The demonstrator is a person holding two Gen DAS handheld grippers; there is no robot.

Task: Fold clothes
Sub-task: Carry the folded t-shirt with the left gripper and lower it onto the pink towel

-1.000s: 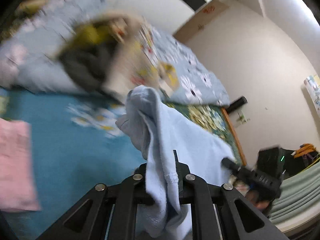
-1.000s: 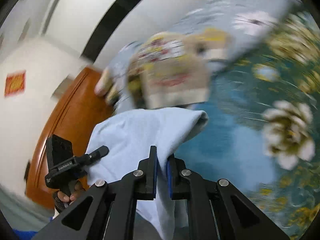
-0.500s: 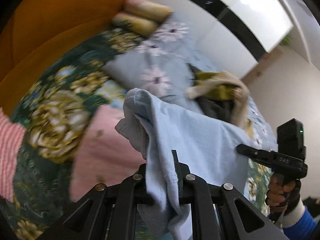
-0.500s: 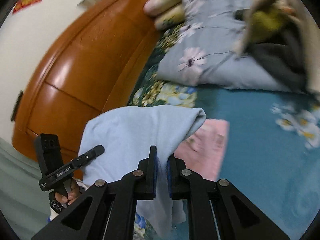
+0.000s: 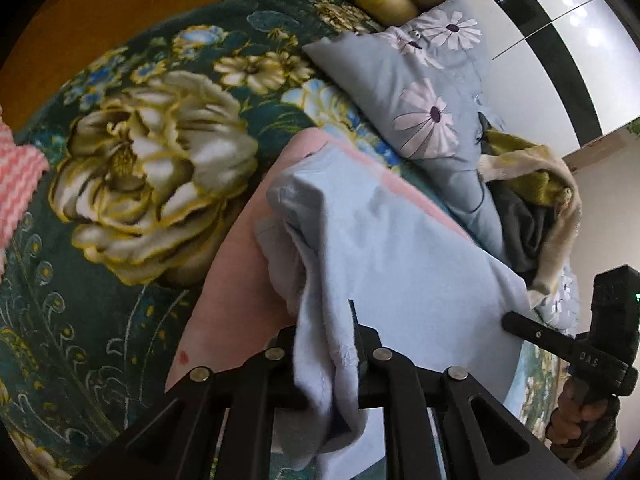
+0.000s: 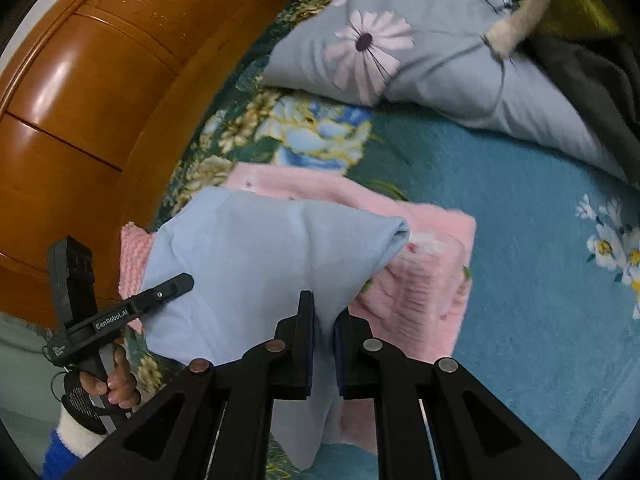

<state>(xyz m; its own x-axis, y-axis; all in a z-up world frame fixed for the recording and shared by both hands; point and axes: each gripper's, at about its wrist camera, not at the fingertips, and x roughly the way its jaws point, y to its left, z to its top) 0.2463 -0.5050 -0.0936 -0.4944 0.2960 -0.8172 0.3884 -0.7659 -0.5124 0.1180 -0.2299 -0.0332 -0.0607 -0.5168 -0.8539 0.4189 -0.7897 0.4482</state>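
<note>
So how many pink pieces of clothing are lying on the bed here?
2. A folded pink garment lies under the held light blue cloth. A pink knit piece lies beside it, nearer the wooden headboard. The cloth may hide others.

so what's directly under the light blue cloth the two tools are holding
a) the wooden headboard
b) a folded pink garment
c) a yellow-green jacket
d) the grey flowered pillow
b: the light blue cloth, pinched by the right tool and the left tool, hangs over the folded pink garment, whose edges show past it on the blanket.
</note>
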